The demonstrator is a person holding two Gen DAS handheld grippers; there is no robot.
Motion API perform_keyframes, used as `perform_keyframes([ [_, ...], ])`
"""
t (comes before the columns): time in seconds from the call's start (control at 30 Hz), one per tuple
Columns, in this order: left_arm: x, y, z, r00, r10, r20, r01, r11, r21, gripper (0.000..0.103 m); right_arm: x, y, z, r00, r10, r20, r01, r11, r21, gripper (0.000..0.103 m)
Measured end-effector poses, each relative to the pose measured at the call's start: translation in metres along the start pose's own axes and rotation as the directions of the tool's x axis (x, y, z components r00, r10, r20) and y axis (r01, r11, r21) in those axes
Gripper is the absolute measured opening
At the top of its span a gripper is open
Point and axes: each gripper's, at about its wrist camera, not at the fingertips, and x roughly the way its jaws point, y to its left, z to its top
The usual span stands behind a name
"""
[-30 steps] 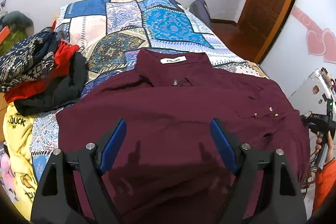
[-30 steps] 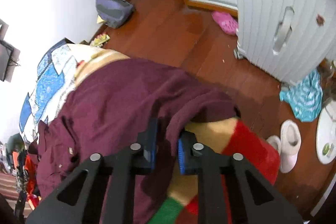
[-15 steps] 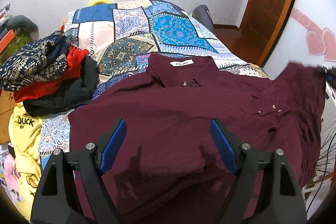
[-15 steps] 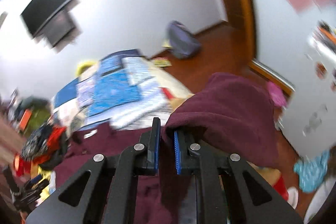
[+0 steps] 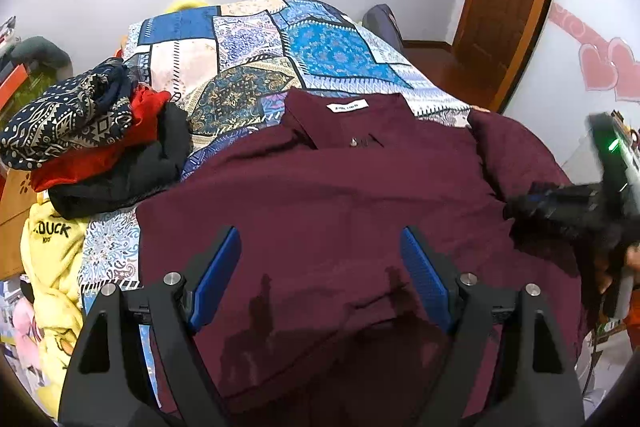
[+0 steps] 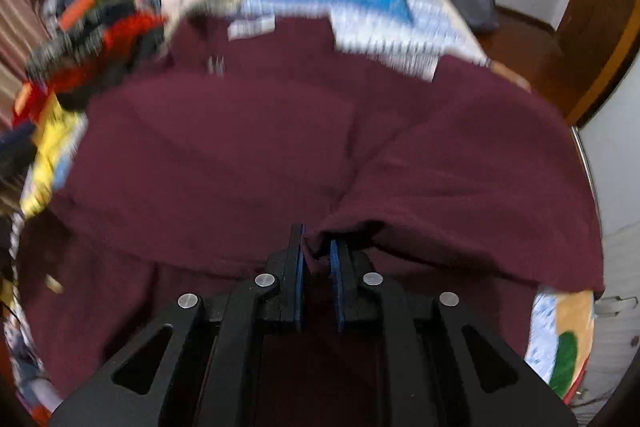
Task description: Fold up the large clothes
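- The maroon shirt (image 5: 340, 195) lies spread front-up on the bed (image 5: 256, 51), collar toward the far wall, so you can fold its sides inward.
- Your right gripper (image 6: 316, 251) is pinching a bunch of the shirt's right side and carrying it over the body, likely the first fold.
- Your left gripper (image 5: 320, 267) hovers above the lower shirt, jaws spread wide and holding nothing.
- The pile of clothes (image 5: 92, 135) sits at the shirt's left, clear of the fold.
- A second ago that right side hung off the bed edge; half a second ago it was lifted high; now it drapes over the shirt. The left gripper has barely moved.
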Motion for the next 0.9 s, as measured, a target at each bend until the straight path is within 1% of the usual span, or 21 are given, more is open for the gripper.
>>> perform_keyframes([
  [0.07,0.0,-0.003,-0.001,1.0,0.005,-0.002,-0.005,1.0,0.015,0.081,-0.001,-0.004,-0.001,1.0,-0.001,-0.005,0.001,1.0,0.009,0.015],
  [0.13,0.001,-0.008,0.0,1.0,0.013,0.001,-0.013,0.999,0.032,0.081,-0.011,-0.011,0.002,1.0,0.015,-0.004,-0.015,0.999,0.032,0.016],
  [0.23,0.0,-0.017,0.004,1.0,0.009,0.006,-0.009,0.999,0.053,0.081,-0.028,-0.019,0.003,1.0,0.028,0.006,-0.029,0.998,0.063,0.024],
  [0.3,-0.001,-0.023,0.008,1.0,0.001,0.014,-0.002,0.998,0.064,0.081,-0.042,-0.018,0.003,0.999,0.012,0.039,-0.014,0.998,0.064,0.033],
  [0.37,-0.003,-0.031,0.013,1.0,-0.01,0.023,0.008,0.997,0.079,0.081,-0.057,-0.019,0.003,0.997,-0.01,0.082,0.005,0.998,0.065,0.038],
  [0.43,-0.003,-0.039,0.018,0.999,-0.02,0.031,0.017,0.995,0.095,0.082,-0.075,-0.025,-0.002,0.991,-0.037,0.13,0.027,0.996,0.082,0.041],
  [0.53,-0.001,-0.052,0.024,0.999,-0.032,0.036,0.028,0.993,0.118,0.082,-0.095,-0.044,-0.006,0.978,-0.091,0.189,0.063,0.986,0.152,0.046],
  [0.57,0.0,-0.057,0.026,0.999,-0.035,0.036,0.031,0.992,0.125,0.082,-0.1,-0.051,-0.01,0.973,-0.104,0.204,0.068,0.981,0.18,0.051],
  [0.6,0.001,-0.061,0.028,0.999,-0.038,0.036,0.033,0.991,0.131,0.082,-0.105,-0.063,-0.012,0.968,-0.121,0.22,0.071,0.972,0.223,0.055],
  [0.67,0.004,-0.07,0.03,0.998,-0.047,0.033,0.042,0.988,0.146,0.082,-0.11,-0.083,-0.018,0.961,-0.146,0.236,0.069,0.949,0.307,0.059],
  [0.73,0.008,-0.078,0.032,0.998,-0.058,0.026,0.053,0.986,0.16,0.083,-0.109,-0.105,-0.024,0.962,-0.152,0.228,0.051,0.916,0.399,0.059],
  [0.77,0.01,-0.082,0.033,0.998,-0.061,0.022,0.057,0.984,0.167,0.083,-0.104,-0.122,-0.03,0.967,-0.141,0.214,0.026,0.886,0.464,0.059],
  [0.83,0.015,-0.09,0.034,0.998,-0.062,0.011,0.059,0.981,0.184,0.083,-0.094,-0.142,-0.041,0.973,-0.111,0.203,-0.017,0.839,0.544,0.059],
  [0.87,0.018,-0.094,0.034,0.998,-0.063,0.005,0.06,0.98,0.19,0.083,-0.084,-0.155,-0.047,0.978,-0.094,0.187,-0.036,0.804,0.593,0.059],
  [0.9,0.021,-0.098,0.034,0.998,-0.064,-0.003,0.063,0.978,0.197,0.084,-0.076,-0.162,-0.052,0.981,-0.084,0.175,-0.044,0.781,0.623,0.059],
])
